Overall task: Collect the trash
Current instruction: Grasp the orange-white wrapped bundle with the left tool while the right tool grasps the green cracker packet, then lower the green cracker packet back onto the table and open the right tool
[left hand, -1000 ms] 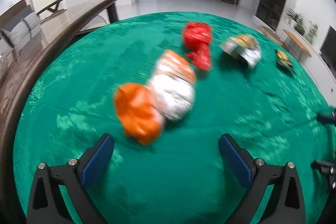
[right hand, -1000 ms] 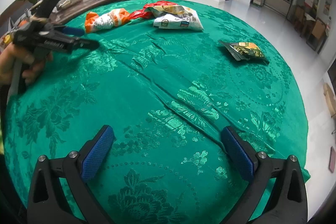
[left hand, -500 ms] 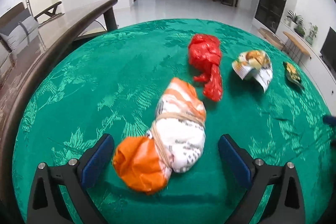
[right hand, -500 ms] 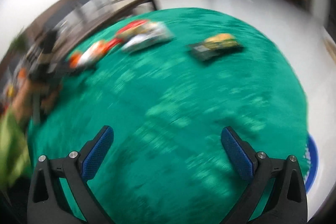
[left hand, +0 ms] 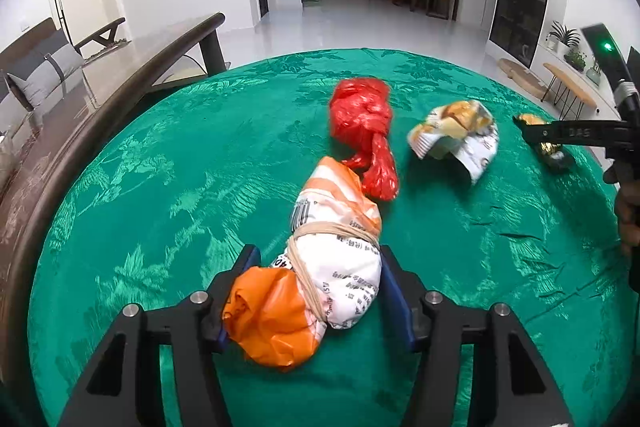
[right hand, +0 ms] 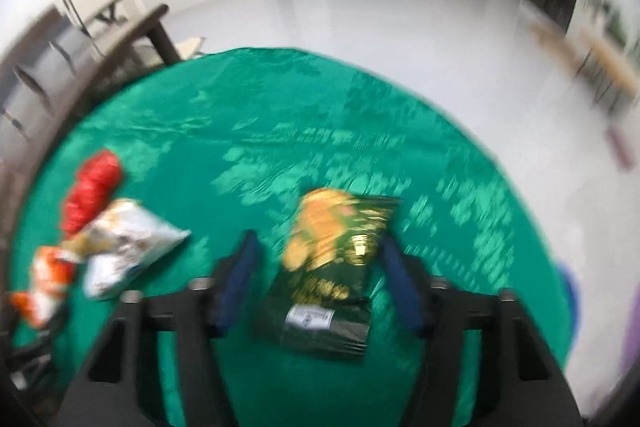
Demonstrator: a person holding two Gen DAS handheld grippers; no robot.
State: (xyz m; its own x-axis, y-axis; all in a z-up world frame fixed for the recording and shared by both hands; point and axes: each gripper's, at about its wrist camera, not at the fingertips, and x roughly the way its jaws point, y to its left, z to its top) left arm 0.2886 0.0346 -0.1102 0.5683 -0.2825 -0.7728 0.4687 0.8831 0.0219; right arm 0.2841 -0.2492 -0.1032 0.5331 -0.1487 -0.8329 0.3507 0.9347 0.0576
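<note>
Trash, five pieces, on a tabletop [left hand: 168, 163] under green patterned cloth.

1. Orange-and-white bag [left hand: 320, 267], tied with a rubber band, at the near edge. Lies between the jaws of the left gripper [left hand: 318, 291]; these have just been closing, and the blue pads sit against its two sides, clamped on it.
2. Red bag [left hand: 362, 119], knotted, just beyond item 1, its tail touching the orange end.
3. White snack packet [left hand: 456, 135], crumpled, to the right of item 2 and apart from it.
4. Dark green chip packet [right hand: 332, 267] with gold print, flat on the cloth, well right of item 3. Lies between the jaws of the right gripper [right hand: 320, 283]; these have just been closing. View blurred; the pads seem to stand a little clear of the packet's edges.
5. Small dark-and-gold wrapper [left hand: 554, 151], at the far right, partly behind the right gripper.

Surroundings: dark wooden bench [left hand: 100, 99] along the left; white tiled floor [left hand: 360, 23] beyond.
</note>
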